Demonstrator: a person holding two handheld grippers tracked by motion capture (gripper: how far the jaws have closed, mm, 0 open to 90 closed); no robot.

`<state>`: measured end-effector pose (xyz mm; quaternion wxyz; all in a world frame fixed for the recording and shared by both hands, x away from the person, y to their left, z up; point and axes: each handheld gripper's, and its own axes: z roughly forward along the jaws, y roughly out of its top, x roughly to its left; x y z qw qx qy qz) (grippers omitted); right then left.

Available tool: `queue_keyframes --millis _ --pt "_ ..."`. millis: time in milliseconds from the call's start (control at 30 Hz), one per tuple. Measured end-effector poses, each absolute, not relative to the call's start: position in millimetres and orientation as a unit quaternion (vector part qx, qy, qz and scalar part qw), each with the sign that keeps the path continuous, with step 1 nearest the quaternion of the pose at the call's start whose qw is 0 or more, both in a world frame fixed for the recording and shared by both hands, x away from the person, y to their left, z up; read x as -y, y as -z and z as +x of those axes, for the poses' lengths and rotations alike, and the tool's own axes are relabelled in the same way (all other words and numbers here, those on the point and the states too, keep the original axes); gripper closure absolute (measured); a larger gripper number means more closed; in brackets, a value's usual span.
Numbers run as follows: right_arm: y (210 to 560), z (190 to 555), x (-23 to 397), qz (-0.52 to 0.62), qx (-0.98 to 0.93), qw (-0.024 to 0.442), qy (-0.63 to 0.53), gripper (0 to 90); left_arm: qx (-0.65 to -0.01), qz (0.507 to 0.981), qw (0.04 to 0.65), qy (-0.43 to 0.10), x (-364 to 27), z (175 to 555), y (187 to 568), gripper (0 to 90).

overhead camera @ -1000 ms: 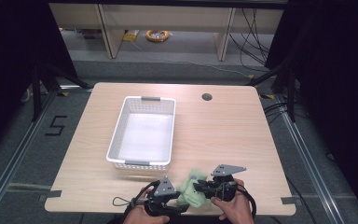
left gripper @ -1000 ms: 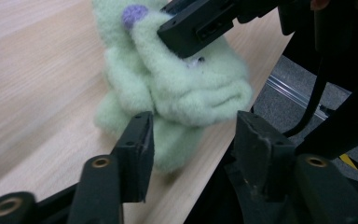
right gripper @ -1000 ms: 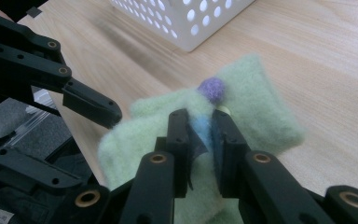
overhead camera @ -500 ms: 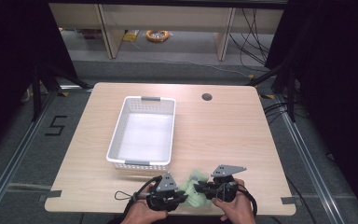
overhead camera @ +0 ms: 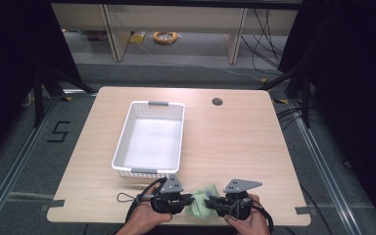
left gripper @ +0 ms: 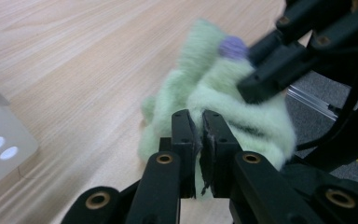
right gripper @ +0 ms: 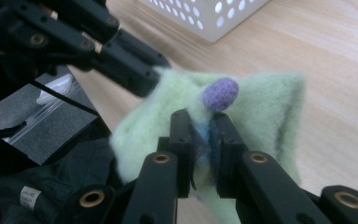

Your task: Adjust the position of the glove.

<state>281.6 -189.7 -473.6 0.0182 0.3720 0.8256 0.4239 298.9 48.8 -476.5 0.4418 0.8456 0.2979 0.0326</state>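
A pale green, fuzzy fleece cloth [overhead camera: 200, 204] lies bunched near the front edge of the light wooden table [overhead camera: 235, 142], between the two hands; a small purple knob of the same woolly stuff [right gripper: 220, 93] sits on its upper fold (it shows in the left gripper view too). The left gripper [left gripper: 199, 135] has just been closing and now pinches a fold of the cloth, its jaws nearly together with green fleece squeezed between them. The right gripper [right gripper: 200, 133] is likewise clenched on the cloth, just below the purple knob, a thin layer of fabric caught between its pads. The two grips sit close together on opposite sides of the bundle. A white perforated plastic basket [overhead camera: 122, 147] stands just behind the left gripper, near the cloth but apart from it.
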Motion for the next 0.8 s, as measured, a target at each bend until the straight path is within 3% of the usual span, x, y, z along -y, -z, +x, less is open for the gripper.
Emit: queue_keyframes --millis 267,500,567,700,800 --pt "480 275 188 0.38 -0.823 0.001 -0.421 76.8 -0.294 0.846 0.444 -0.031 -47 305 477 83.5" --pt "483 280 195 0.395 -0.821 -0.008 -0.413 63.2 -0.299 0.852 0.429 -0.022 -51 309 488 82.9" --pt "481 281 196 0.387 -0.825 -0.007 -0.413 62.6 -0.294 0.853 0.43 -0.026 -52 309 488 82.9" --pt "468 286 215 0.377 -0.829 0.048 -0.411 67.7 -0.3 0.852 0.428 -0.022 -52 309 488 82.7" --pt "468 288 221 0.383 -0.837 0.051 -0.388 68.3 -0.3 0.852 0.428 -0.021 -53 310 487 82.5"
